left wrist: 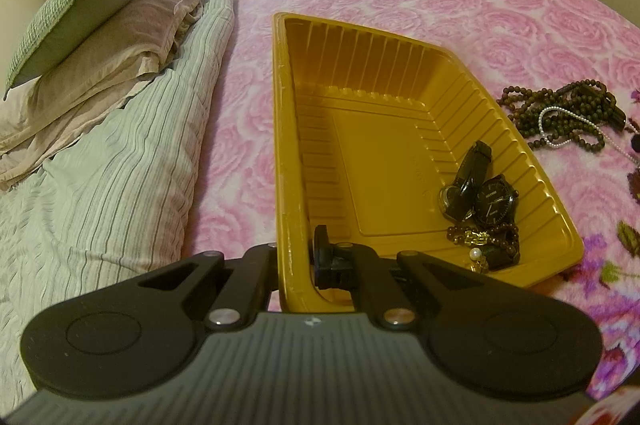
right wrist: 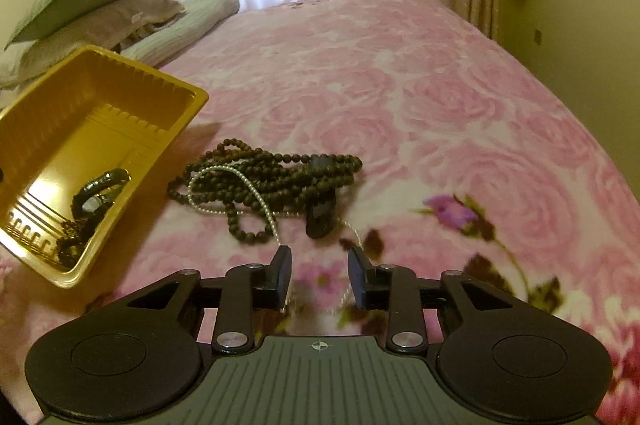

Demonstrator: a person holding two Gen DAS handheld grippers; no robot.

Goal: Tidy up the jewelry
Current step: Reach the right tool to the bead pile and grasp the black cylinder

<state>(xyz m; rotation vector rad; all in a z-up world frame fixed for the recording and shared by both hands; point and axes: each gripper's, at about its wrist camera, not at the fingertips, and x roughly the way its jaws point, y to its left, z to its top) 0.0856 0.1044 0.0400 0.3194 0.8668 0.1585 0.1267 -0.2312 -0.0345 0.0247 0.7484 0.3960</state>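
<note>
Fingers [left wrist: 320,261] of your left tool [left wrist: 294,265] are clenched on the near wall of the yellow tray [left wrist: 284,129], one inside, one outside. Inside that tray, at its near right corner, lie two black watches [left wrist: 480,197] and a beaded bracelet [left wrist: 486,239]. Your right tool [right wrist: 320,277] is released, with a thin pearl strand [right wrist: 240,177] running between its fingers. Beyond it, right of the tray, dark bead necklaces [right wrist: 272,181] are heaped on the pink bed [right wrist: 440,85].
</note>
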